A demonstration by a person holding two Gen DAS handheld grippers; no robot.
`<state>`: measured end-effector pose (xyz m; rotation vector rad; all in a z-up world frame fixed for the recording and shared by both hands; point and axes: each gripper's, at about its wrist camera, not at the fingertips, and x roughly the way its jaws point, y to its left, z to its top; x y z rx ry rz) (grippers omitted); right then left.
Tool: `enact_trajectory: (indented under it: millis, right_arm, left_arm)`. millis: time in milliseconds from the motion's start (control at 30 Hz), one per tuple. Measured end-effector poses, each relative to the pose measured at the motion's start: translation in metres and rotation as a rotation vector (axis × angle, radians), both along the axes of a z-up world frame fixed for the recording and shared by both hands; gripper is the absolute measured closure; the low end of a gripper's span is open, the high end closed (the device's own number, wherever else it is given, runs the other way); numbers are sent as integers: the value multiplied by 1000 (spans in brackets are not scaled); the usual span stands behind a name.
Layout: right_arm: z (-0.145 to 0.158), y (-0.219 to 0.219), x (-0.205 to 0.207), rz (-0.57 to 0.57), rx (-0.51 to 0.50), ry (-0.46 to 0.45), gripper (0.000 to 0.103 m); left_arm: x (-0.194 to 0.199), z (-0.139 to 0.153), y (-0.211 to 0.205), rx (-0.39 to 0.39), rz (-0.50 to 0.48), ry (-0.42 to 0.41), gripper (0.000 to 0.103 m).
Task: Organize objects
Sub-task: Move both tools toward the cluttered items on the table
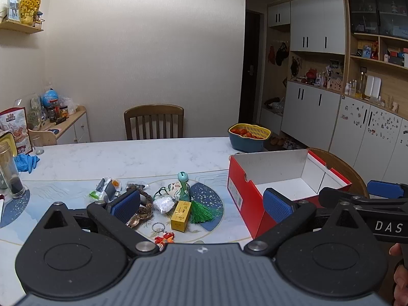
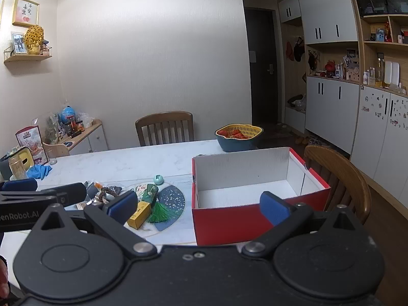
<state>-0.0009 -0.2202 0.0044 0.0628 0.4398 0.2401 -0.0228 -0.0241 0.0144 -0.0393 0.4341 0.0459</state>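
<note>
A pile of small items lies on a round placemat (image 1: 209, 196): a yellow box (image 1: 180, 215), a green tassel (image 1: 202, 211), a teal figurine (image 1: 183, 187), a white pouch (image 1: 163, 203), a red keychain (image 1: 164, 237) and snack packets (image 1: 107, 187). A red cardboard box (image 1: 288, 176) with an empty white inside stands to their right. My left gripper (image 1: 201, 206) is open and empty, above the near table edge in front of the pile. My right gripper (image 2: 199, 205) is open and empty, in front of the red box (image 2: 255, 178), with the yellow box (image 2: 139, 215) by its left finger.
A blue and yellow basket (image 1: 248, 135) with red items sits at the table's far right corner. A glass jar (image 1: 10, 173), blue gloves (image 1: 25, 162) and a snack bag (image 1: 15, 130) are at the left. Wooden chairs stand behind the table (image 1: 154, 122) and at its right (image 2: 339, 178).
</note>
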Motion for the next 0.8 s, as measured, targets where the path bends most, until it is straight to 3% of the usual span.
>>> enact_trajectory:
  millis: [800]
  right_arm:
    - [0,3,1,7,-1,-1,1]
  left_arm:
    - [4,-1,11,-1,25,5,0]
